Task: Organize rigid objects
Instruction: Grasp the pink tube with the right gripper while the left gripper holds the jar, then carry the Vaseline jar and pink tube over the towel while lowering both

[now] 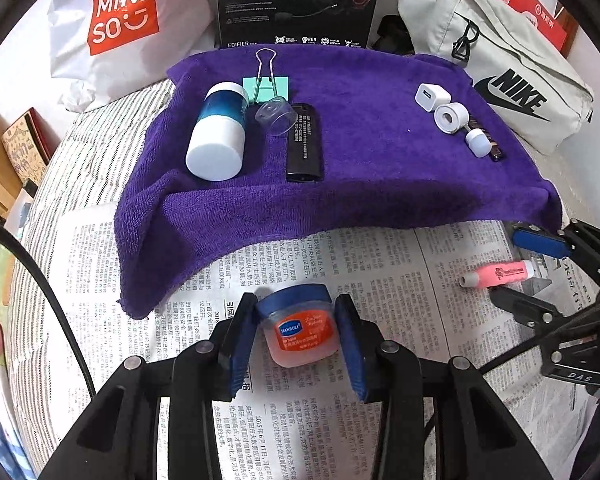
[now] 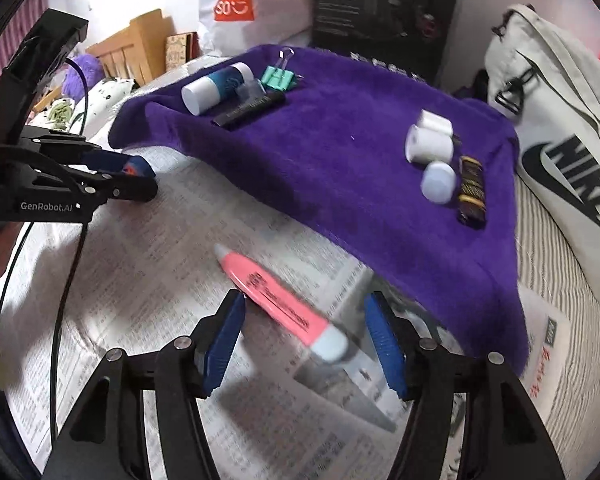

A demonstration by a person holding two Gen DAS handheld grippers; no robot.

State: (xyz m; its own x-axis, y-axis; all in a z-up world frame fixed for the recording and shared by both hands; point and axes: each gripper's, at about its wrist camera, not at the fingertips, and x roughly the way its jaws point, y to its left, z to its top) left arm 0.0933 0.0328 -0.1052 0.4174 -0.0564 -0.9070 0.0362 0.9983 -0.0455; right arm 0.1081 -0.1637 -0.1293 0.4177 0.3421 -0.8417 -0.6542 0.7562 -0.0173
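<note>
My left gripper (image 1: pixel 295 312) is shut on a small lip balm jar (image 1: pixel 300 330) with a blue lid, over the newspaper (image 1: pixel 380 280) just in front of the purple towel (image 1: pixel 360 168). My right gripper (image 2: pixel 305 312) is open around a pink highlighter (image 2: pixel 278 294) that lies on the newspaper; its fingers stand apart from it. The highlighter also shows in the left wrist view (image 1: pixel 498 273). On the towel lie a white and blue bottle (image 1: pixel 220 132), a clear cap (image 1: pixel 276 115), a green binder clip (image 1: pixel 266 82), a black battery (image 1: pixel 304 144), a white charger (image 1: pixel 432 96), white caps (image 1: pixel 452 117) and a dark battery (image 2: pixel 472 192).
A white Nike bag (image 1: pixel 512 76) lies at the right of the towel. A Miniso bag (image 1: pixel 120 16) and a black Edifier box (image 1: pixel 296 0) stand behind it. Wooden items and a book (image 1: pixel 24 148) are at the left, on a striped sheet (image 1: pixel 100 140).
</note>
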